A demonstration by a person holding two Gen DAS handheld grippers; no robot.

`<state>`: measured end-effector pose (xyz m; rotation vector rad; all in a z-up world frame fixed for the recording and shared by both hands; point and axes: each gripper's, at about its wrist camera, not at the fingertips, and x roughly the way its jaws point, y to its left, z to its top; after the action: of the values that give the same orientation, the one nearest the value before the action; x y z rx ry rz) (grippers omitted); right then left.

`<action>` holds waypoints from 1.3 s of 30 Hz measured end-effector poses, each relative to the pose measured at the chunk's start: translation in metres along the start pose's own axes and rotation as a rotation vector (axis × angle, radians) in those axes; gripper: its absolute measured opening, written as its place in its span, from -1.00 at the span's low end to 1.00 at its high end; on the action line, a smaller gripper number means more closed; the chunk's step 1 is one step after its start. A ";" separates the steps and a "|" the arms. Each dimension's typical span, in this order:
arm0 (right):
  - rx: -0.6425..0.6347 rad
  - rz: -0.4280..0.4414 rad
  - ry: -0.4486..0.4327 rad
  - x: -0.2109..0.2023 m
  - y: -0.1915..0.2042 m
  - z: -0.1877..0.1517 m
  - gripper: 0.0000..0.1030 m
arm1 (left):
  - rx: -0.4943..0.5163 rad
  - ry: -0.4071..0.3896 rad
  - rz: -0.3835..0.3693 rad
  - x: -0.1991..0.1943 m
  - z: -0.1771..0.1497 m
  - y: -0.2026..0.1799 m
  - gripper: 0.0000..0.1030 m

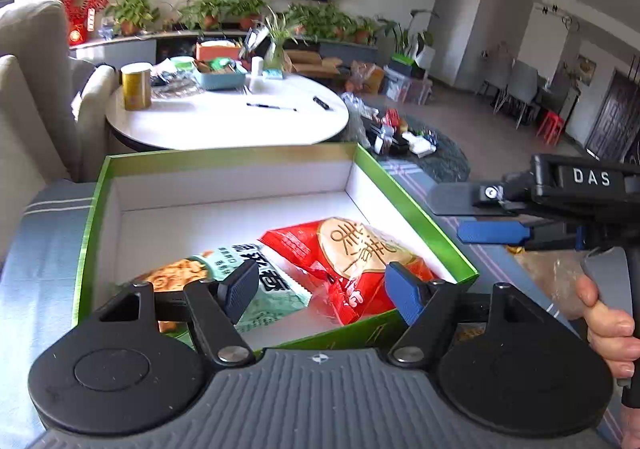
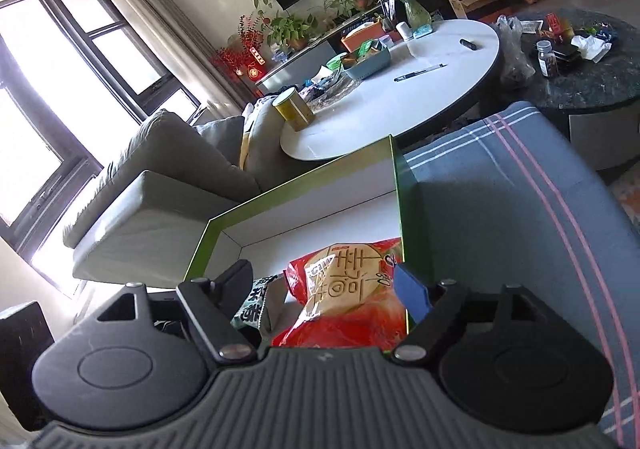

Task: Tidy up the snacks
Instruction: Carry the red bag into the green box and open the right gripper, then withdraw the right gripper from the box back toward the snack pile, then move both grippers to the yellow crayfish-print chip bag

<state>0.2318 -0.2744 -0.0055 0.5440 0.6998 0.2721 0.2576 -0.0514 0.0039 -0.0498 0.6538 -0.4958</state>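
A green box (image 1: pixel 416 209) with a white inside lies on a blue striped cloth. Inside it rest a red snack bag (image 1: pixel 340 249) and a teal snack bag (image 1: pixel 272 289), side by side at the near end. My left gripper (image 1: pixel 322 291) hovers open over both bags, its black pad above the teal one and its blue pad above the red one, with no grip on either. In the left wrist view my right gripper (image 1: pixel 446 216) is outside the box's right wall, open and empty. Its own view looks past its spread fingers (image 2: pixel 324 289) at the red bag (image 2: pixel 344 289) and the box rim (image 2: pixel 304 185).
A hand (image 1: pixel 608 329) grips the right tool's handle, with a clear plastic bag (image 1: pixel 556 277) beside it on the cloth. Beyond the box stands a white round table (image 1: pixel 224 125) with a gold can (image 1: pixel 136 87) and a blue tray. A grey sofa (image 2: pixel 160 185) sits left; a dark low table (image 2: pixel 584 77) stands to the right.
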 end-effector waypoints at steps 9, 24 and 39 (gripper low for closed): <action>-0.050 -0.020 0.004 -0.028 0.024 -0.018 0.54 | -0.026 -0.031 0.034 -0.052 -0.016 0.011 0.32; -0.217 -0.004 0.129 -0.048 0.067 -0.099 0.54 | -0.150 0.003 0.179 -0.118 -0.105 0.047 0.42; -0.706 -0.012 0.303 -0.034 0.160 -0.238 0.68 | -0.296 0.042 0.216 -0.124 -0.161 0.075 0.42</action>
<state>0.0379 -0.0653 -0.0488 -0.1808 0.8397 0.5673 0.1090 0.0889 -0.0687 -0.2457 0.7607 -0.1901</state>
